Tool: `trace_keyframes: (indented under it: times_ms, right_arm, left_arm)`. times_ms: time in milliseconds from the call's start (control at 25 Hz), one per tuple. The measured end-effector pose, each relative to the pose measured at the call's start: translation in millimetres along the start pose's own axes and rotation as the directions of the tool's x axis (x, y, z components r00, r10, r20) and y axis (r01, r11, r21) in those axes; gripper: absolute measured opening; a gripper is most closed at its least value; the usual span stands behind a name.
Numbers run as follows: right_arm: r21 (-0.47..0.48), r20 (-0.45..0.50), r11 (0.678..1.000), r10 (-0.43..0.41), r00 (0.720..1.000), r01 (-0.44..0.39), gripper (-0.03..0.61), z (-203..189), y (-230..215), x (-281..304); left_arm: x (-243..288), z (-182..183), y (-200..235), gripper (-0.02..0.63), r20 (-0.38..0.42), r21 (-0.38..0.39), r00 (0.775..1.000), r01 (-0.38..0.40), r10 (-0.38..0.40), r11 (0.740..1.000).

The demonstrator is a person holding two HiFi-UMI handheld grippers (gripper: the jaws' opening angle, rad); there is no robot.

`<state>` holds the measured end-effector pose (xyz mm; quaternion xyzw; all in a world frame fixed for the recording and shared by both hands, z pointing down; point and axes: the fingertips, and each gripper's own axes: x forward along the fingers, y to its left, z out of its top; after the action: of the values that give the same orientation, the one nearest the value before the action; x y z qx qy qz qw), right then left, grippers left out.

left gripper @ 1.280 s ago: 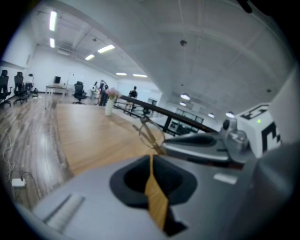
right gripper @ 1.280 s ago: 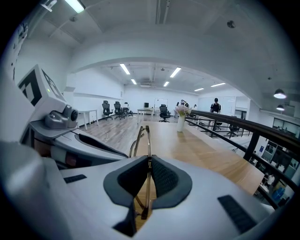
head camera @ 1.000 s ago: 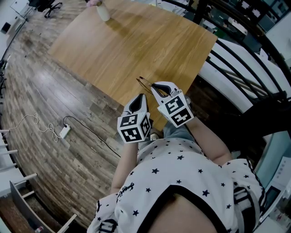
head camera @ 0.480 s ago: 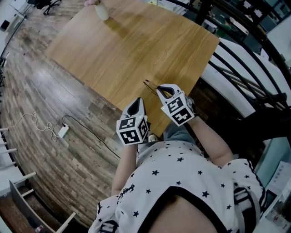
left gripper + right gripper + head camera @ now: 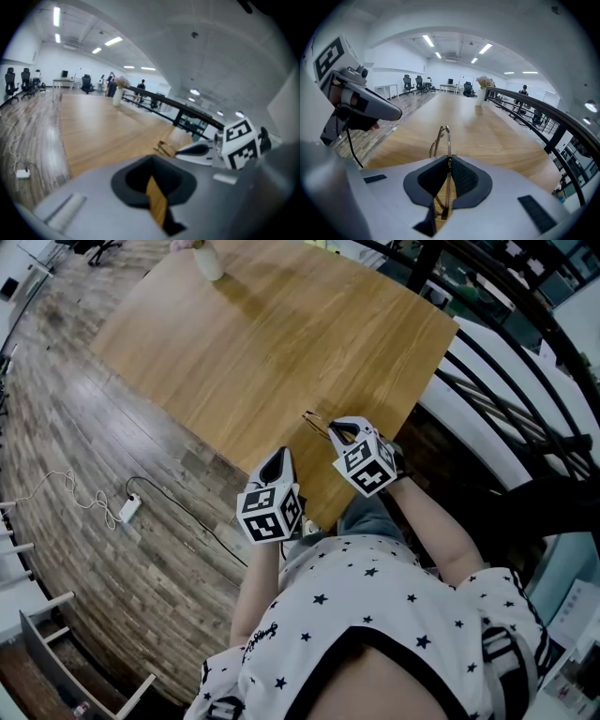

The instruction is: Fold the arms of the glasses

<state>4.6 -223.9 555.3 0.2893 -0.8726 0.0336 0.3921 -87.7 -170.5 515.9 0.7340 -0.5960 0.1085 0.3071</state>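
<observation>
The glasses [image 5: 314,420] are a thin metal-framed pair, held over the near corner of the wooden table [image 5: 281,334]. My right gripper [image 5: 337,430] is shut on them. In the right gripper view the frame and arms [image 5: 443,137] run edge-on between the pads and stick out ahead of my right gripper [image 5: 448,174]. My left gripper [image 5: 280,458] hangs beside it at the left, just off the table's edge, shut with nothing in it. In the left gripper view my left gripper [image 5: 156,190] shows only a thin slit; the glasses [image 5: 164,149] and right gripper [image 5: 194,150] lie ahead to the right.
A pale vase with flowers [image 5: 210,262] stands at the table's far end. A black railing [image 5: 506,362] runs along the right side. On the wooden floor at the left lie a power strip [image 5: 131,510] and its cables. My torso is close behind the grippers.
Both grippers have sunk toward the table's near corner. The right one carried the glasses down with it. The left gripper stays beside it without touching the glasses.
</observation>
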Motion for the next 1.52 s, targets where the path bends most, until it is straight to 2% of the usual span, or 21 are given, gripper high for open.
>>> trace_keyframes:
  times_ms: [440,760,1520]
  right_arm:
    - [-0.082,-0.091,0.996,0.020,0.996,-0.028,0.031,-21,-5,26]
    - [-0.154,-0.118,0.988,0.013,0.993,-0.032,0.031,-22,-3,35]
    - [-0.192,-0.159,0.976,0.068,0.985,-0.098,0.039,-30,19,37]
  left_arm:
    - [7,-6,8,0.006,-0.031,-0.029,0.999,-0.016,0.015,0.999]
    - [12,-7,9,0.006,-0.037,-0.035,0.999,-0.012,0.011,0.999]
    - [9,-9,11,0.006,-0.043,-0.038,0.999,-0.024,0.022,0.999]
